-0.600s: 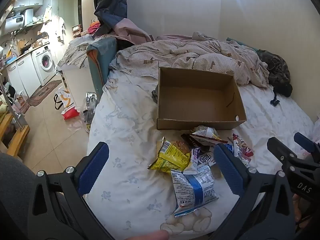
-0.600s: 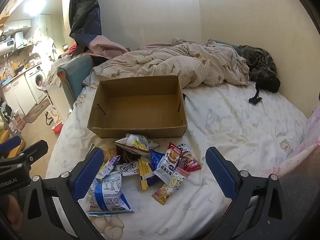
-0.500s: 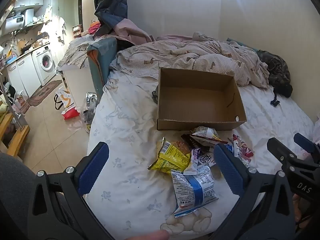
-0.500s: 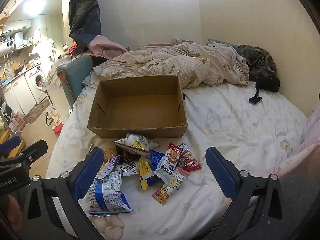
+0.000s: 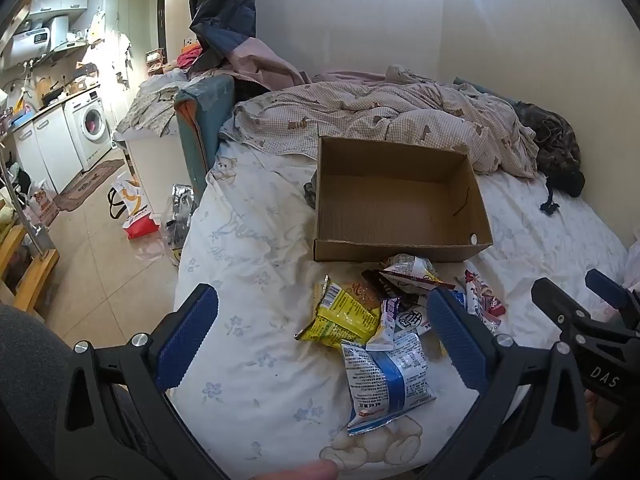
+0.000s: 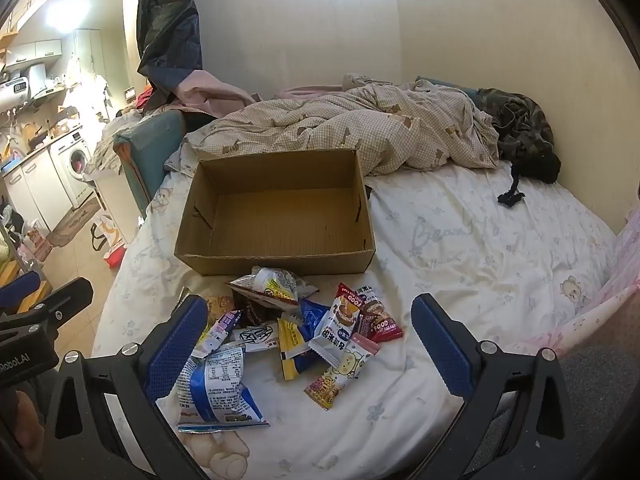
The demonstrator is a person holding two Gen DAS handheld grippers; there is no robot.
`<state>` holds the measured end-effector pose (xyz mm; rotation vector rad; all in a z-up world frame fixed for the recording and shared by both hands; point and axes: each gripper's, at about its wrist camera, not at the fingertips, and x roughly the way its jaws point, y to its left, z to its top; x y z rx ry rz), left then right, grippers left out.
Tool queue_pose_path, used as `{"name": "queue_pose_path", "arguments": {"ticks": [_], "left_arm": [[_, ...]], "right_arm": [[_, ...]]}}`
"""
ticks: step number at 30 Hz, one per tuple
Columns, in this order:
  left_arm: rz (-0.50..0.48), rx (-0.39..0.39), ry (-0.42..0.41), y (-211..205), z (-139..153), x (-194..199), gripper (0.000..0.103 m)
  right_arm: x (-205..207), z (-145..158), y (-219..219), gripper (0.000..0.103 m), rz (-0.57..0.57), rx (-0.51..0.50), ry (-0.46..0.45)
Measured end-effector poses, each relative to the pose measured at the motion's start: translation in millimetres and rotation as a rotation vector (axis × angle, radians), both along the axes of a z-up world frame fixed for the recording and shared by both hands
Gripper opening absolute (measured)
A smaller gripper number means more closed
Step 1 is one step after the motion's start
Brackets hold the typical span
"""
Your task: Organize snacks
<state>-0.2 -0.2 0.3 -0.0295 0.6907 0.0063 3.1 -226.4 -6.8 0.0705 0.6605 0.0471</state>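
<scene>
- Left tongs [image 5: 320, 336] spread wide, holding nothing, above the bed [image 5: 248, 352].
- Right tongs [image 6: 310, 340] likewise released, empty.
- Snack packets [image 6: 296, 328] piled on the sheet, just in front of the cardboard box [image 6: 276, 258].
- Box interior bare; blue-white packet [image 5: 386, 384] nearest the cameras.

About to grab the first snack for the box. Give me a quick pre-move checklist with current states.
1. Cardboard box has room, nothing inside: ok.
2. Left claw open, nothing held: ok.
3. Right claw open, nothing held: ok.
4. Blue-and-white packet lies nearest, at the pile's edge, only its top edge tucked under a small packet: ok.
5. Other snacks overlap in a pile; single picks: not ok.
6. Bed sheet soft, wrinkled; firm pressing: cannot tell.
</scene>
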Motion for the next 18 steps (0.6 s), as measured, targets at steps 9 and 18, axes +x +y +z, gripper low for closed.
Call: {"name": "queue_pose_path", "arguments": {"ticks": [9, 18], "left_arm": [[0.006, -0.004, -0.004, 0.7, 0.9, 0.5, 0.103], [0.007, -0.004, -0.005, 2.5, 1.0, -0.8, 0.103]], "right_arm": [[0.1, -0.3, 0.2, 0.103, 0.001, -0.001, 0.000], [1.2, -1.4, -3.0, 0.103, -0.004, -0.001, 0.000]]}}
